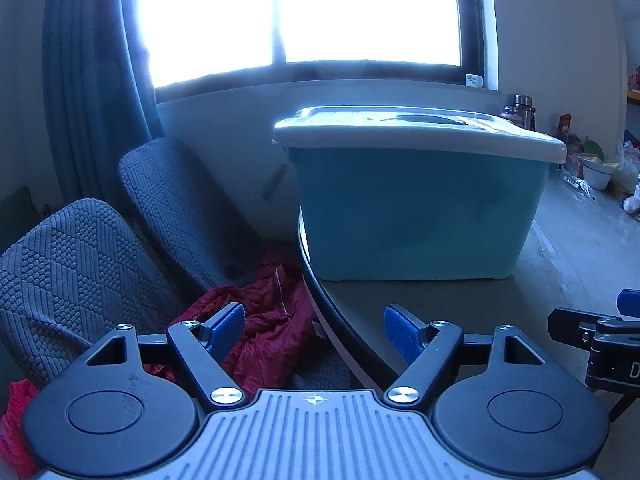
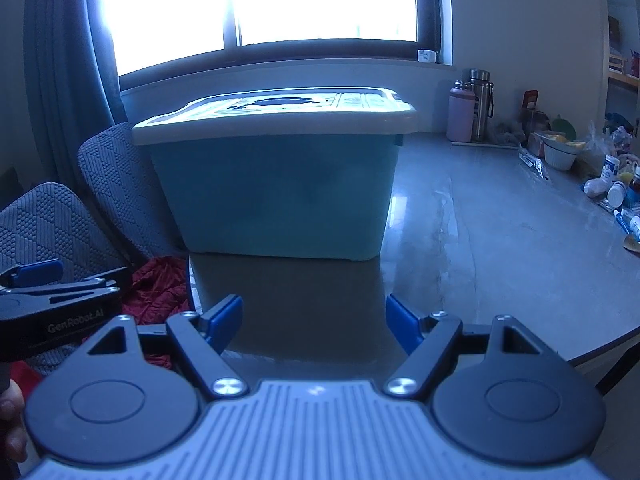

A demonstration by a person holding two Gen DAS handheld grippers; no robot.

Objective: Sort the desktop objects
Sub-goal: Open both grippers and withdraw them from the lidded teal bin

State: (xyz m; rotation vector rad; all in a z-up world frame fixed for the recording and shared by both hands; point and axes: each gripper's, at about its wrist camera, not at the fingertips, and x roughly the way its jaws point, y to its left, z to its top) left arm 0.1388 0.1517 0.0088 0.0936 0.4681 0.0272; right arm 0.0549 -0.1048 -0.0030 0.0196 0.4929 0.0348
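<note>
Both grippers, left gripper (image 1: 314, 330) and right gripper (image 2: 314, 322), are hovering with fingers wide and empty before the lidded bin (image 2: 272, 184) sitting on the bench (image 2: 500, 240). Lifting its lid (image 2: 276, 114) evenly from both ends probably comes first; clutter (image 2: 600, 176) is waiting far right.

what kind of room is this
Probably a lived-in home room, perhaps a dining area: a round table under a curtained window, fabric-covered chairs, and flasks and food clutter at the table's far edge.

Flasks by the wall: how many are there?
2, side by side at the table's far edge: a pink flask and a steel flask right of it. Others may be hidden.
</note>
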